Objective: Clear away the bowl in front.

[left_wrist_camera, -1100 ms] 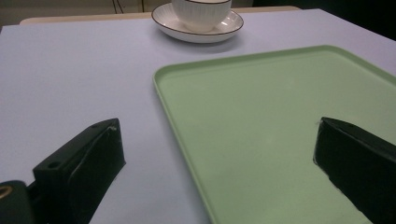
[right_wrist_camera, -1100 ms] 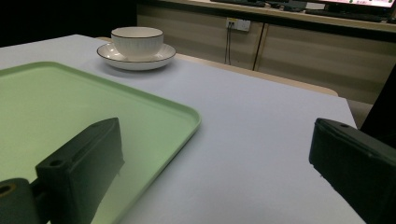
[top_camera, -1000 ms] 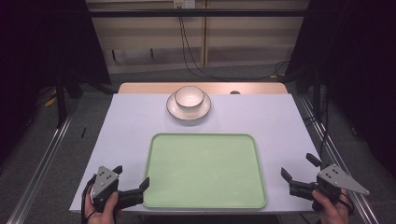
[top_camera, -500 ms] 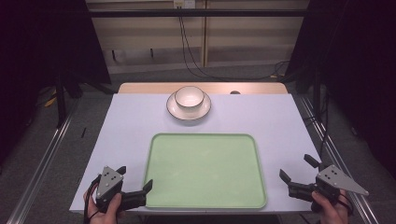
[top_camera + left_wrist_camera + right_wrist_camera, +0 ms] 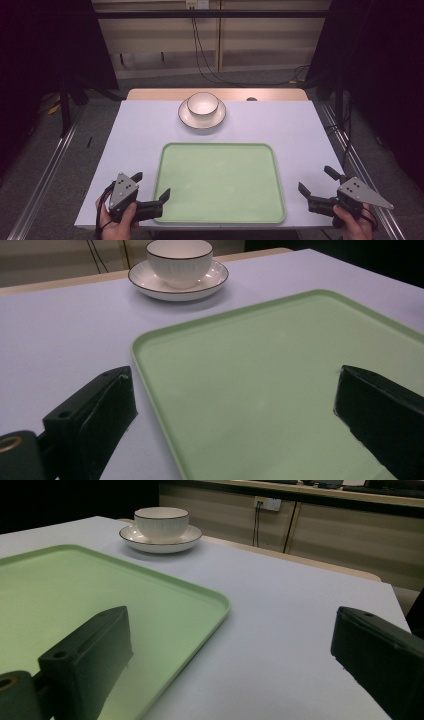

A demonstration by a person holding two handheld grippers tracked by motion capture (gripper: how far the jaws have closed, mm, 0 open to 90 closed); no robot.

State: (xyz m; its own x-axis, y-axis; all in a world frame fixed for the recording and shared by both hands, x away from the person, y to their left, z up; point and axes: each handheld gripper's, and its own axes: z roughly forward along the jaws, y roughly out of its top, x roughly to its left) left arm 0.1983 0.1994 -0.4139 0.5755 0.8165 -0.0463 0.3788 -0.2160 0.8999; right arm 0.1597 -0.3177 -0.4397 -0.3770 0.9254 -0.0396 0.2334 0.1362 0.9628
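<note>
A pale green tray [image 5: 220, 182] lies empty on the near half of the white table [image 5: 300, 135]. At the far middle a white bowl [image 5: 202, 103] with a dark rim sits on a matching saucer [image 5: 202, 119]. My left gripper [image 5: 152, 184] is open at the tray's near left corner, and the tray's left rim [image 5: 150, 375] runs between its jaws. My right gripper [image 5: 315, 178] is open just off the tray's right edge, over bare table. From it the tray's corner [image 5: 220, 605] lies left, and the bowl [image 5: 161, 522] far ahead. Both grippers hold nothing.
A wooden strip [image 5: 150, 94] borders the table's far edge, with a small dark spot [image 5: 251, 99] on it. Metal rails [image 5: 45, 170] run along the floor on both sides. Cables [image 5: 200, 50] hang against the back wall.
My left gripper has drifted a little to the right, toward the tray's corner. The right gripper has hardly moved. Bowl, saucer and tray stay put.
</note>
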